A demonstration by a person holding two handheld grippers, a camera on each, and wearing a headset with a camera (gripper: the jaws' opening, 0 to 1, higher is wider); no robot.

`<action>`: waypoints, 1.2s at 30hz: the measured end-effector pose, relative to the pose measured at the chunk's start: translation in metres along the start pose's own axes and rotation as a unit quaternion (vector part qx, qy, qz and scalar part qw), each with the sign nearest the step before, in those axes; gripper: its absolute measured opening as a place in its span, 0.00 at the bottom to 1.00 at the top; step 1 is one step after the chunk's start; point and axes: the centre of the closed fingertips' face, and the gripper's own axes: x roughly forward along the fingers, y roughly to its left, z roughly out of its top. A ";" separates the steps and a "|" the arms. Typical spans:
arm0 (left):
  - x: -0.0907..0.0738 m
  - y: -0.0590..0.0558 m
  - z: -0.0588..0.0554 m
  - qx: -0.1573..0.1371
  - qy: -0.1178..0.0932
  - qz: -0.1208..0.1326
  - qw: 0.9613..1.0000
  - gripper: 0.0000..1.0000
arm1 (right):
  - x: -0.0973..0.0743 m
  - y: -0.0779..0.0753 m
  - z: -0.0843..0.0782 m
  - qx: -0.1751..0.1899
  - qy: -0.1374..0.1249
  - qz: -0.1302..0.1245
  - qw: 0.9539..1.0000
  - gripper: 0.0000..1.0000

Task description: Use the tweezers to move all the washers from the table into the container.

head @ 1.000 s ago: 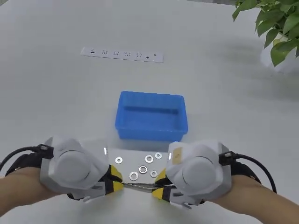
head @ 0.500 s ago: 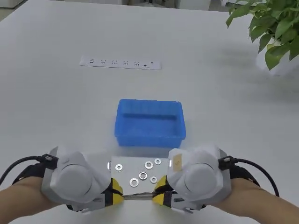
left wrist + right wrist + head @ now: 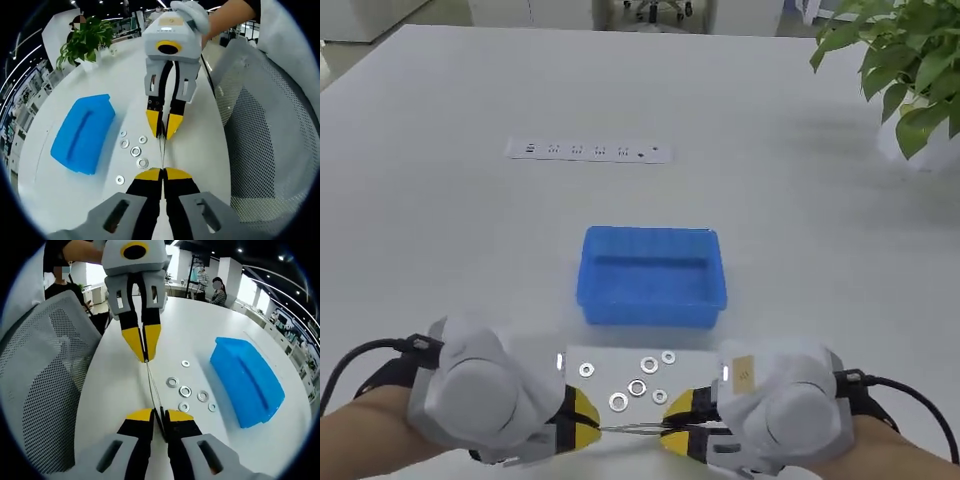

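Grey left gripper (image 3: 596,428) and right gripper (image 3: 667,431), yellow-tipped

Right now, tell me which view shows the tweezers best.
The right gripper view: the tweezers run long and clear between the right claw and left claw. The left gripper view shows a short sliver; the head view, a faint thin line.

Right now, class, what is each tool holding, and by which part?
Both hold the tweezers: the left tool grips one end, the right tool the other.
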 end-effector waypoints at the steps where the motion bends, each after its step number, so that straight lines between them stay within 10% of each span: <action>1: -0.002 0.002 0.004 0.006 -0.003 0.005 1.000 0.04 | 0.000 -0.001 0.000 -0.006 -0.004 -0.004 1.000 0.10; 13: -0.012 0.005 0.041 0.027 -0.037 0.018 0.999 0.04 | -0.010 -0.002 0.002 -0.055 -0.012 -0.018 0.998 0.09; 25: 0.002 0.004 0.118 0.011 -0.146 0.009 0.989 0.04 | -0.033 -0.009 -0.006 -0.023 -0.045 -0.041 0.998 0.09; 36: 0.013 0.001 0.136 0.007 -0.167 0.001 0.986 0.10 | -0.037 -0.009 -0.009 -0.010 -0.070 -0.039 0.997 0.08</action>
